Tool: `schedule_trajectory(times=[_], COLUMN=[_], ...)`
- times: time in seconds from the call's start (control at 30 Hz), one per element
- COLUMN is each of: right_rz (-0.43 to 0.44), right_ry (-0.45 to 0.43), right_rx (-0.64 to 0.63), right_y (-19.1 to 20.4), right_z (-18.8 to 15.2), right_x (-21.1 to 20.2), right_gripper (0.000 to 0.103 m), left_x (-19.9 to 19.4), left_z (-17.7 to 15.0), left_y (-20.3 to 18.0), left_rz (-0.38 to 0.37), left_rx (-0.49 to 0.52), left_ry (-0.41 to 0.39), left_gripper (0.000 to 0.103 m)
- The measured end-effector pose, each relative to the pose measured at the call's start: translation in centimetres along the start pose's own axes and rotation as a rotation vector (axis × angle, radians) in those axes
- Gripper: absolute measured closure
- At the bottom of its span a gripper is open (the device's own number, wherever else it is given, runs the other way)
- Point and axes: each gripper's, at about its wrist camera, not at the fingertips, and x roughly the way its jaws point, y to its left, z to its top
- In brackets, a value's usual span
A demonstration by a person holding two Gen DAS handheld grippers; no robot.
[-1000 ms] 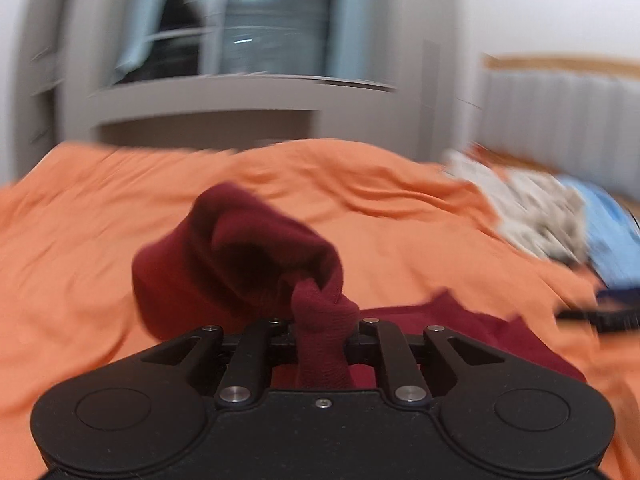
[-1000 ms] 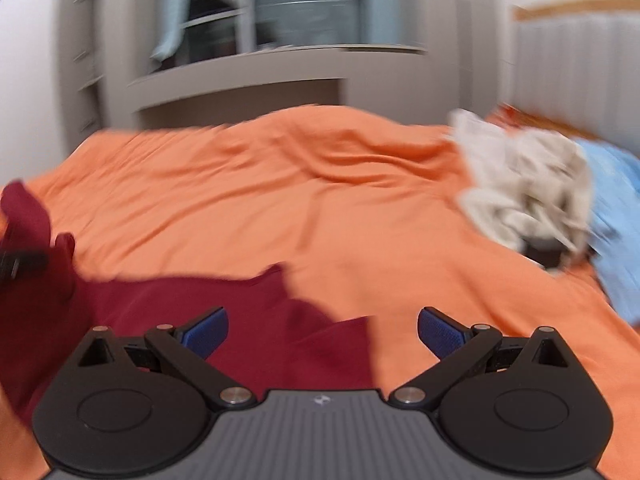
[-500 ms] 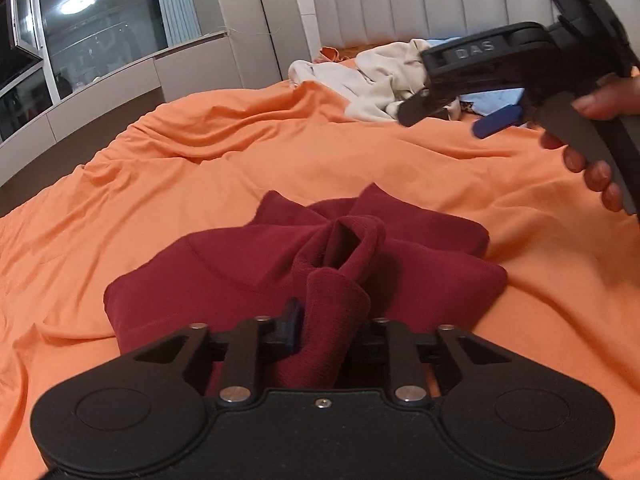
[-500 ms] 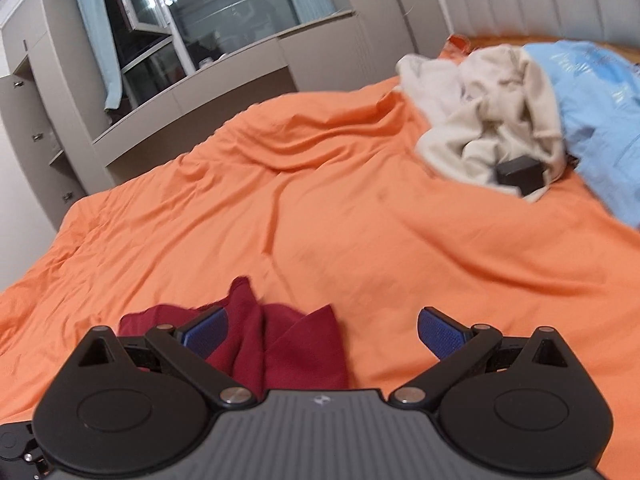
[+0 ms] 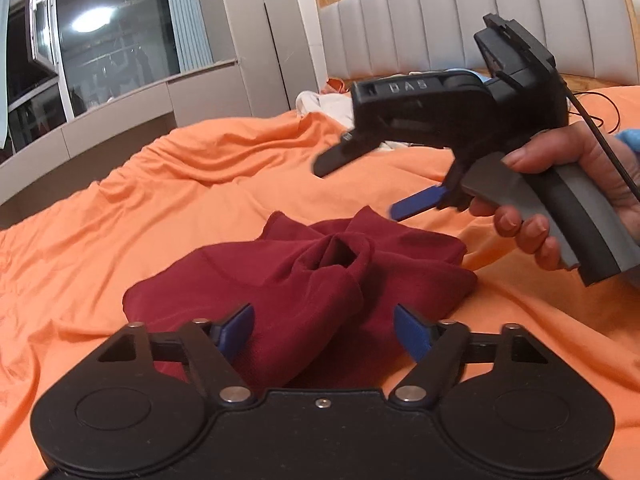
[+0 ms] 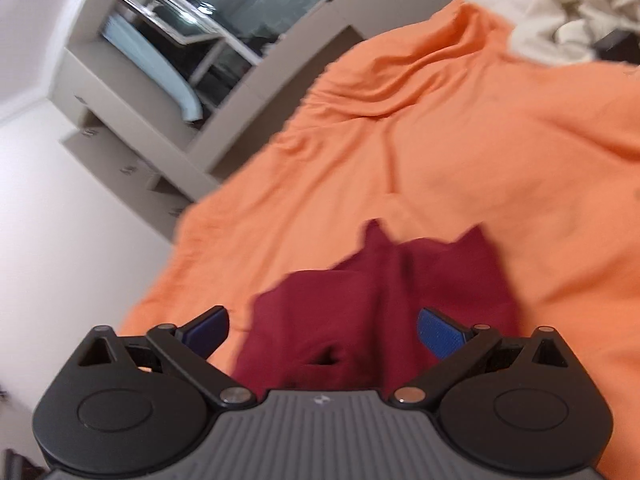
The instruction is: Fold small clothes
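Maroon garment (image 5: pixel 320 276) down on the orange bedsheet (image 5: pixel 168 200), bunched in loose folds with a rolled opening facing up at its middle. Left gripper (image 5: pixel 324 330) low over the near edge, jaws opening, blue pads (image 5: pixel 412 334) standing clear on either side of a fold of the cloth; fabric between them but not pinched. Right gripper (image 5: pixel 356 184) seen from the left wrist view up and to the right, tilted down toward the far edge of the garment, held in a hand (image 5: pixel 568 184) wrapped round the grey handle. From the right wrist view, same gripper (image 6: pixel 322 330) above the maroon cloth (image 6: pixel 380 300), jaws wide and just starting to close, cloth lying below and between the fingers, no pad pressing on it. Pale crumpled clothes (image 6: pixel 552 12) well apart, further up the bed near the padded headboard (image 5: pixel 480 20). Window (image 5: pixel 108 48) and grey cabinets beyond the sheet's far side.
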Motion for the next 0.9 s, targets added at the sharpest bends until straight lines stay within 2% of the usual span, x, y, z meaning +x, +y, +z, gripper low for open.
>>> schedule_trajectory(times=[0.07,0.1,0.17,0.3,0.33,0.37,0.43,0.6,0.7,0.8,0.9], right_rz=[-0.023,-0.051,-0.116,-0.192,-0.203,-0.212,-0.233,-0.308,-0.325,-0.324,-0.291], right_ry=[0.029,0.047,0.066,0.074,0.079,0.082,0.086,0.122,0.170,0.219,0.223], right_rx=[-0.053,-0.094,-0.175,-0.304,-0.328,-0.346,-0.393,-0.640,-0.732,-0.760,-0.712], right_y=[0.8,1.3,2.0,3.3,3.5,3.7,4.3,7.0,7.7,7.4,6.8], right_z=[-0.3,-0.4,-1.0,-2.0,-2.1,-2.3,-2.7,-4.1,-4.9,-5.2,-4.5], right_x=[0.4,0.7,1.3,2.1,2.3,2.3,2.1,1.2,1.0,1.0,0.5], right_gripper=[0.024,0.027,0.044,0.054,0.060,0.072,0.087,0.094,0.095,0.095,0.090], left_x=[-0.1,0.0,-0.1,-0.2,-0.1,-0.1,0.1,0.1,0.0,0.0,0.0], left_z=[0.0,0.0,0.0,-0.1,-0.2,-0.2,-0.2,-0.3,-0.3,-0.5,-0.5], left_y=[0.1,0.1,0.3,0.6,0.6,0.6,0.5,0.4,0.4,0.5,0.6], left_rz=[-0.003,-0.004,-0.005,-0.025,-0.028,-0.031,-0.032,-0.031,-0.032,-0.033,-0.034], left_rx=[-0.002,-0.006,-0.020,-0.038,-0.039,-0.039,-0.038,-0.039,-0.042,-0.040,-0.039], left_ry=[-0.005,-0.004,-0.005,-0.005,-0.004,-0.002,0.003,0.005,0.006,0.007,0.009], left_gripper=[0.048,0.051,0.058,0.061,0.061,0.061,0.062,0.063,0.065,0.066,0.066])
